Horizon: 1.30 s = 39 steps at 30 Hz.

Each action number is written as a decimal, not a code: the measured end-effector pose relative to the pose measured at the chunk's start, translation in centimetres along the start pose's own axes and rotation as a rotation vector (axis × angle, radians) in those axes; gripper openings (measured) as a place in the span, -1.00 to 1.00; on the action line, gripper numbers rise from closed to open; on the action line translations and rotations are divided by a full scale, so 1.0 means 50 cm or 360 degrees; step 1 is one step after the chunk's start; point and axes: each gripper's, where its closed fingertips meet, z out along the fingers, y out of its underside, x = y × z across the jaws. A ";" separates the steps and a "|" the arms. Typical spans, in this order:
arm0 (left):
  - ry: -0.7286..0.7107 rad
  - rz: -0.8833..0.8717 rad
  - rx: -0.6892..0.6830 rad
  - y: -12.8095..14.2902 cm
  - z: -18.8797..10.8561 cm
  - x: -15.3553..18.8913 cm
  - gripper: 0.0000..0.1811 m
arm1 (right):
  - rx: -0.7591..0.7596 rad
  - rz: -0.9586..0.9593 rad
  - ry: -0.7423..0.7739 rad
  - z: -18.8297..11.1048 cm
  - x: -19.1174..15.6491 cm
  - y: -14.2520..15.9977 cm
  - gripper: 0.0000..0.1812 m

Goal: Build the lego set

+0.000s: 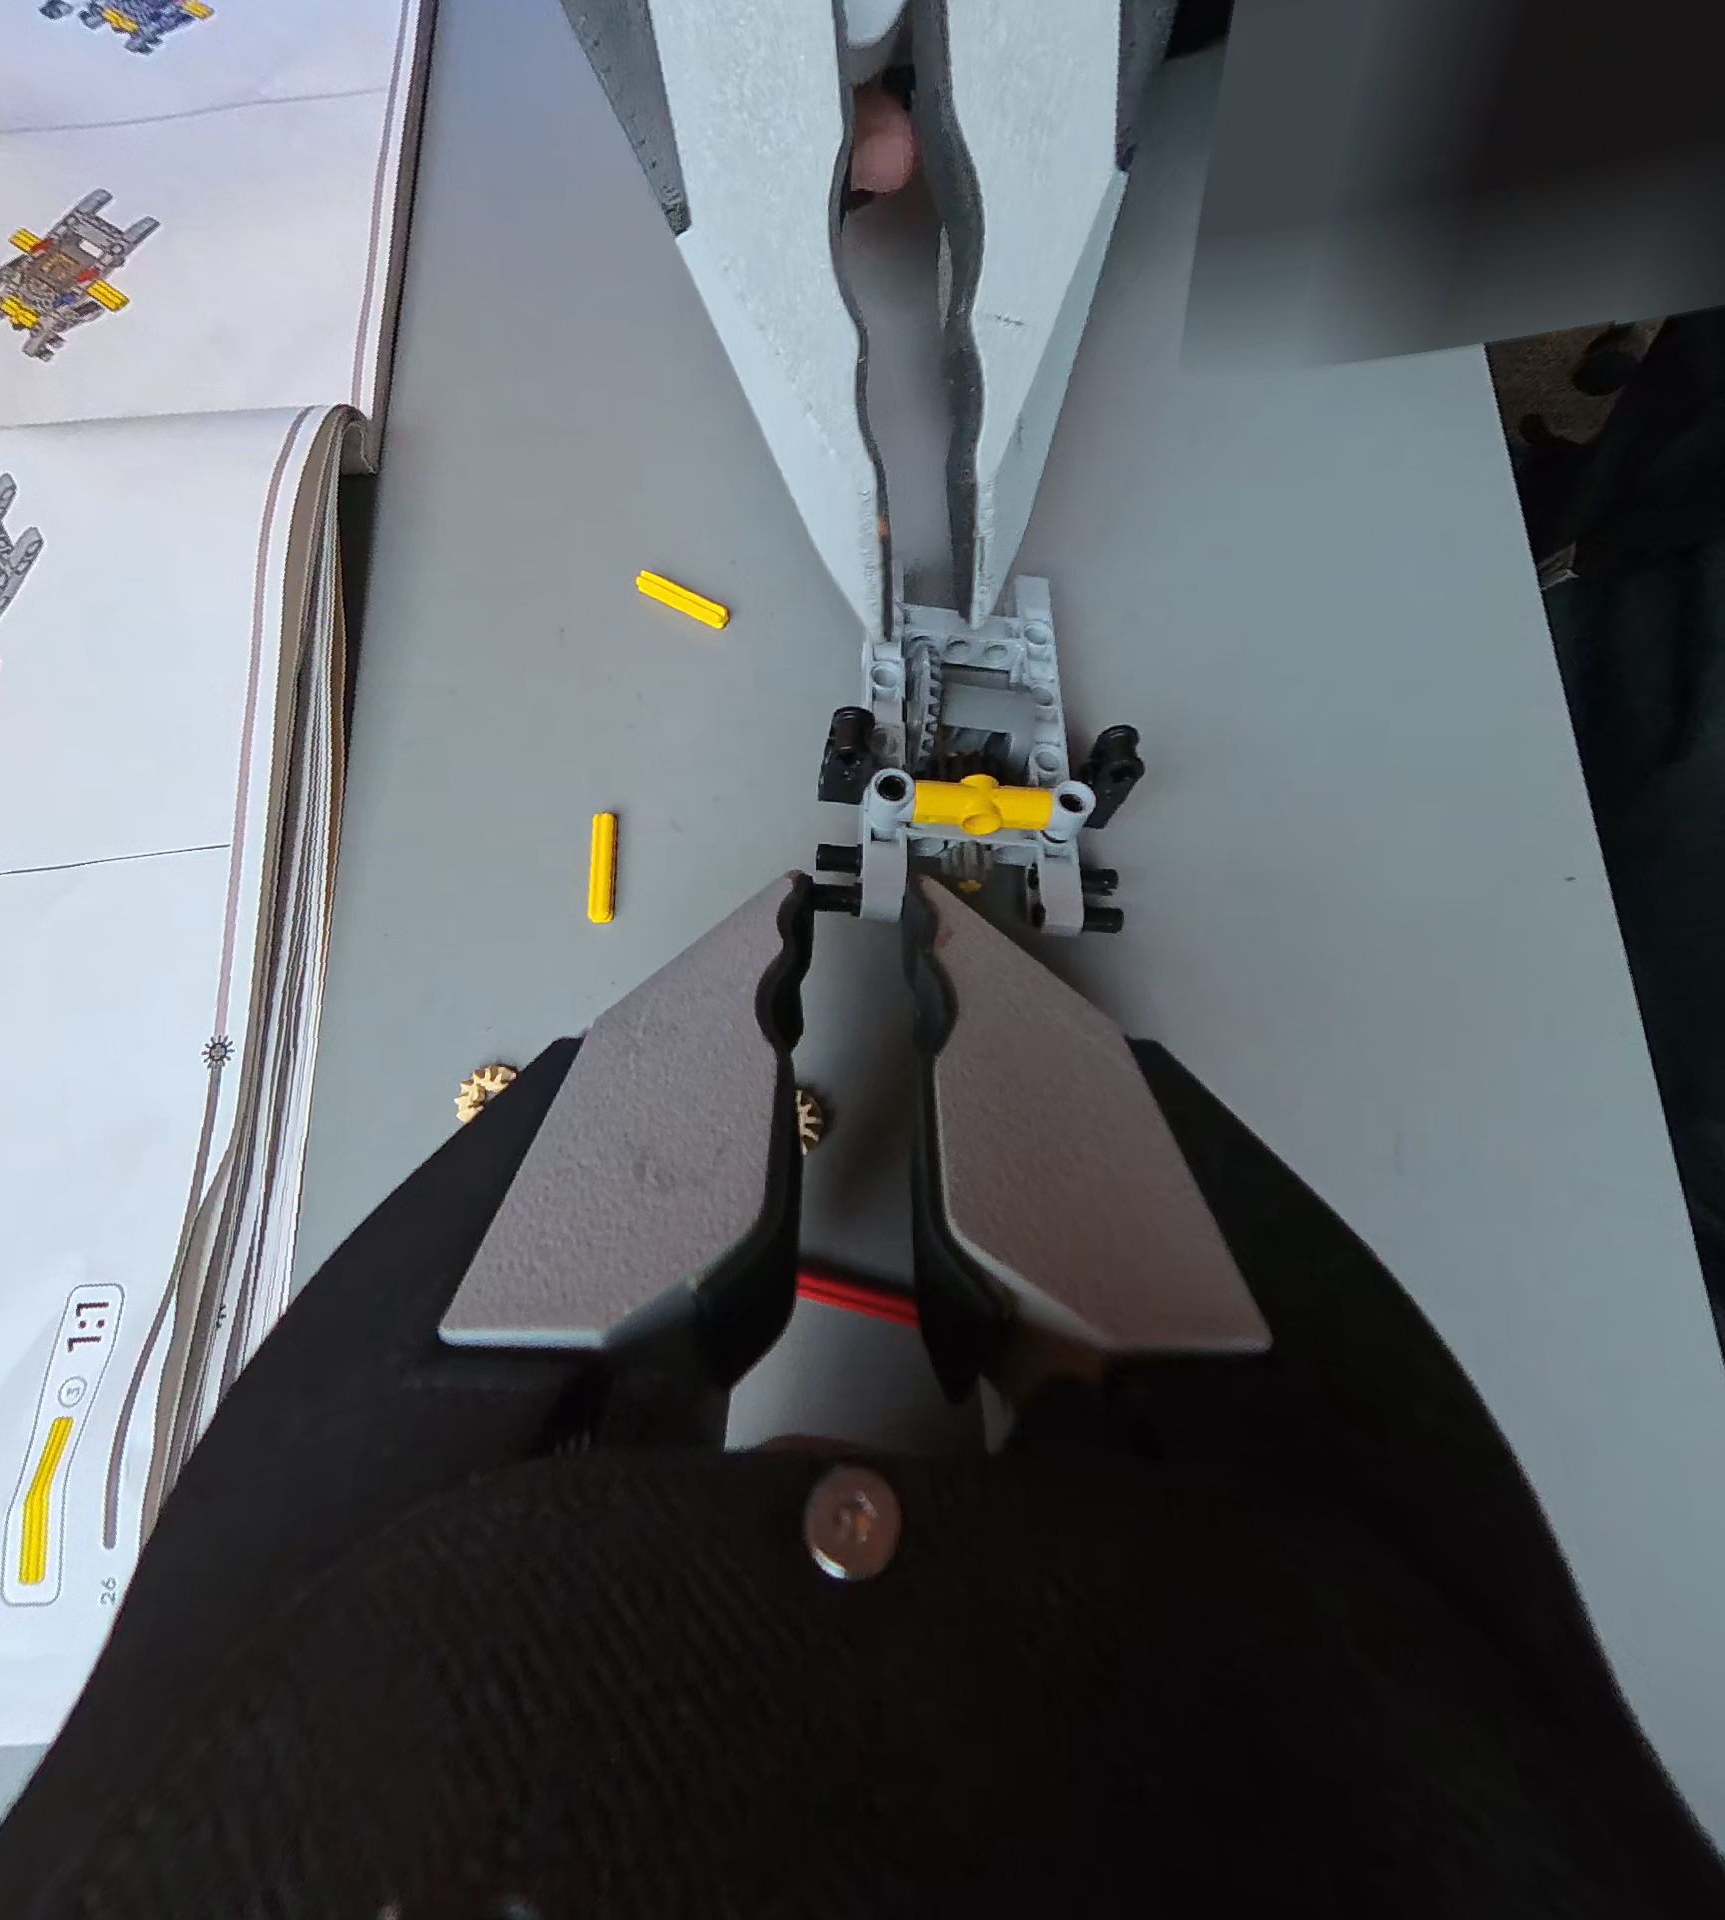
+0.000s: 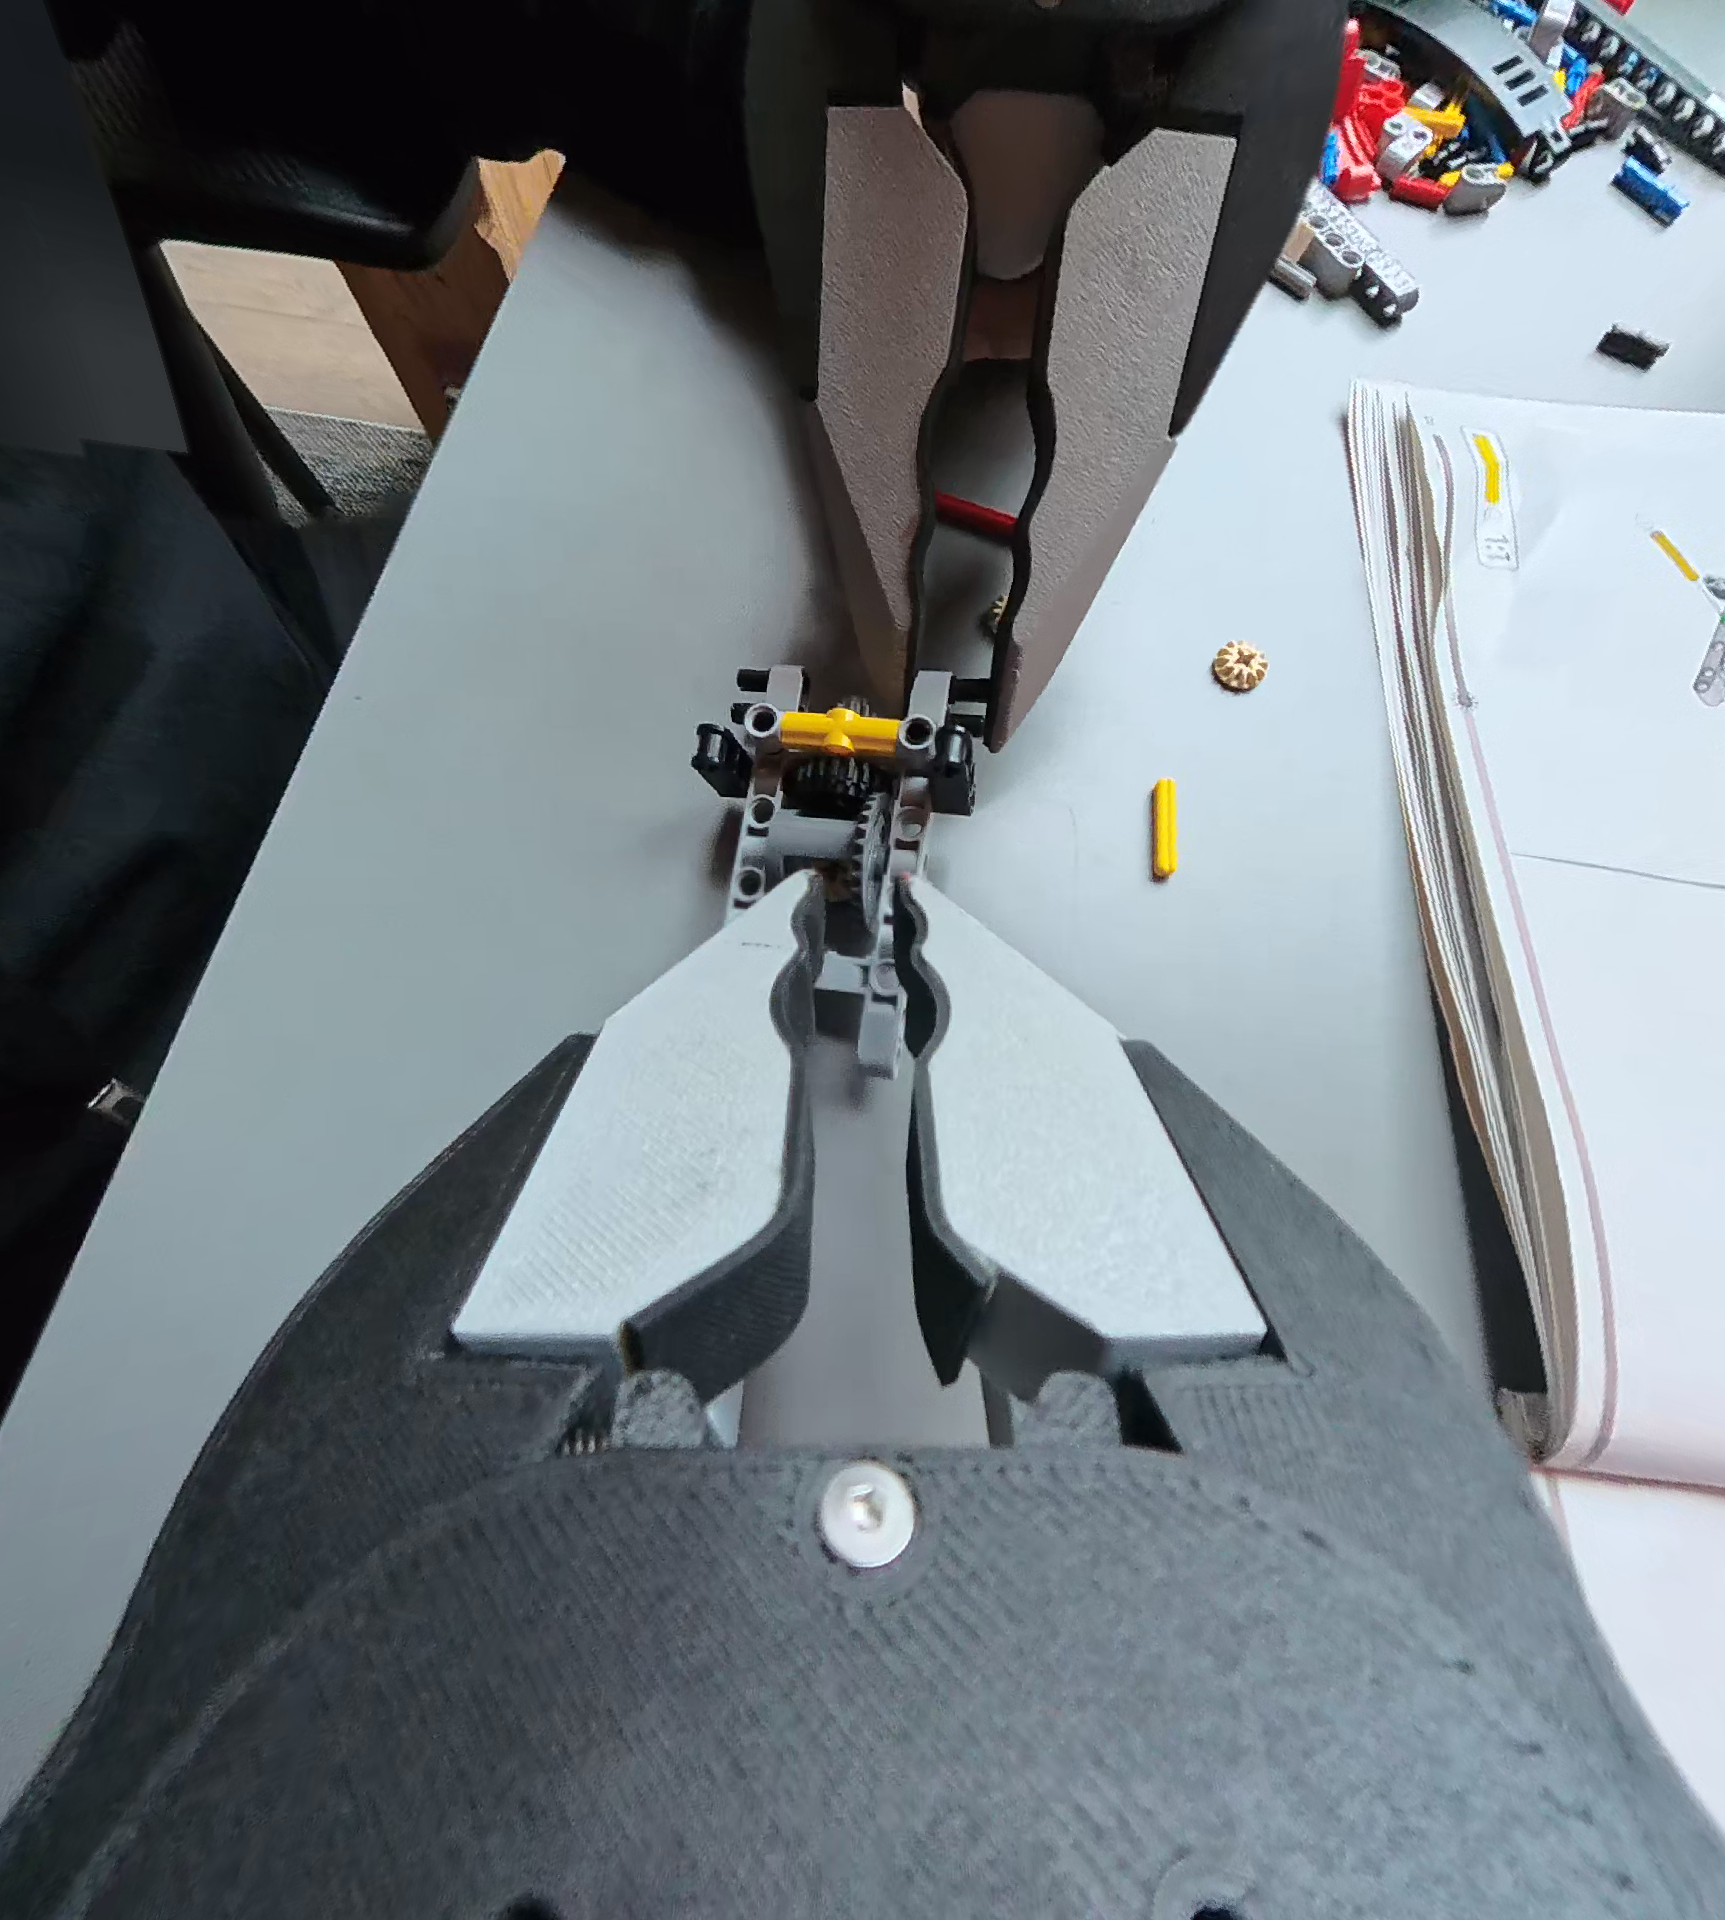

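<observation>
You are gripping the grey lego frame (image 1: 967, 758) from opposite ends, left tongs (image 1: 863, 899) and right tongs (image 2: 853, 899) both clamping it, with the yellow axles (image 1: 603, 868) lying on the counter (image 1: 1305, 727) beside the left tongs

Readable marks appear only on the open instruction booklet (image 1: 110, 935), which lies on the desk (image 1: 525, 727) at 9 o'clock in my left wrist view and at 3 o'clock in my right wrist view (image 2: 1616, 987).

1. Callout box (image 1: 58, 1444), at 7 o'clock in the left wrist view. It is a rounded frame printed on the page. It holds a yellow part drawing, a circled numeral and a scale marking. The same box (image 2: 1492, 499) shows at 2 o'clock in the right wrist view, too small to read.
2. Page number (image 1: 108, 1590), printed just below that box.
3. Small sun-shaped symbol (image 1: 218, 1051), on the page margin at 9 o'clock.

I do not transcribe the characters.
</observation>
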 end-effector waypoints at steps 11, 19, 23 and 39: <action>-0.0001 -0.0032 0.0014 -0.001 -0.003 -0.005 -0.85 | -0.0008 -0.0064 0.0053 0.003 0.001 -0.002 -0.86; 0.0004 -0.0038 0.0035 -0.004 -0.006 -0.005 -0.85 | -0.0003 0.0004 0.0038 -0.006 0.014 0.009 -0.83; 0.0000 -0.0037 0.0044 -0.005 -0.007 -0.006 -0.85 | -0.0012 0.0004 0.0032 -0.004 0.013 0.012 -0.83; -0.0021 -0.0016 0.0059 -0.008 -0.008 -0.006 -0.85 | -0.0013 -0.0011 0.0030 -0.002 0.009 0.011 -0.84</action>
